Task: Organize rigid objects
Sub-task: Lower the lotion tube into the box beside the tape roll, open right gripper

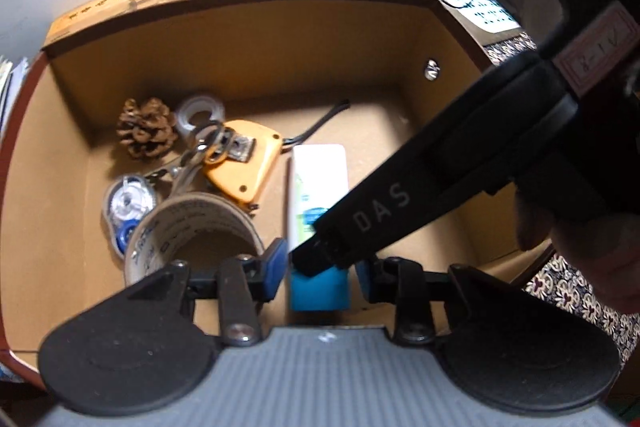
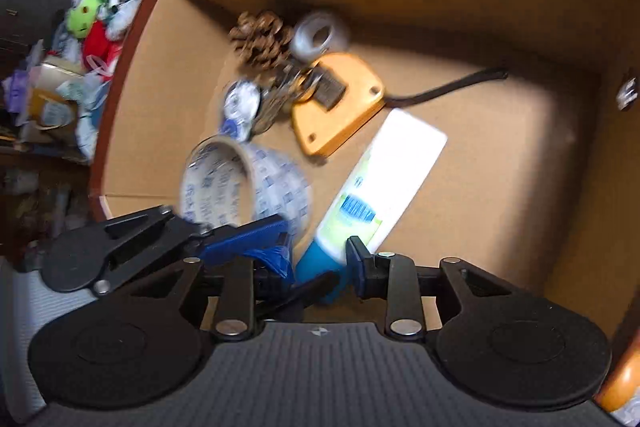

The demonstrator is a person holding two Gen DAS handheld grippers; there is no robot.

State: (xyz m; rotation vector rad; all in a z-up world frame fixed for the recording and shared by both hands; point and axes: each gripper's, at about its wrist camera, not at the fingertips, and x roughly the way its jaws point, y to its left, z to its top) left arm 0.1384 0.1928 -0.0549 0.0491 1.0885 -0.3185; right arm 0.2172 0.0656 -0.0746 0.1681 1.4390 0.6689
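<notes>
Both grippers meet at the tube's (image 1: 318, 183) blue cap, 6 o'clock in the box (image 1: 248, 39). Left gripper (image 1: 320, 267) spread around it; right gripper (image 2: 320, 259) likewise, unclosed. Tube looks light, slick; take the stiff cap.

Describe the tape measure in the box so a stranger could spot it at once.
Look inside the open cardboard box, at the cluster of small things on its floor. The tape measure lies between the pine cone and the white tube, under a bunch of keys. It is the only orange item, with a black strap trailing away.

both wrist views look closely down into one cardboard box (image 1: 248, 39).
</notes>
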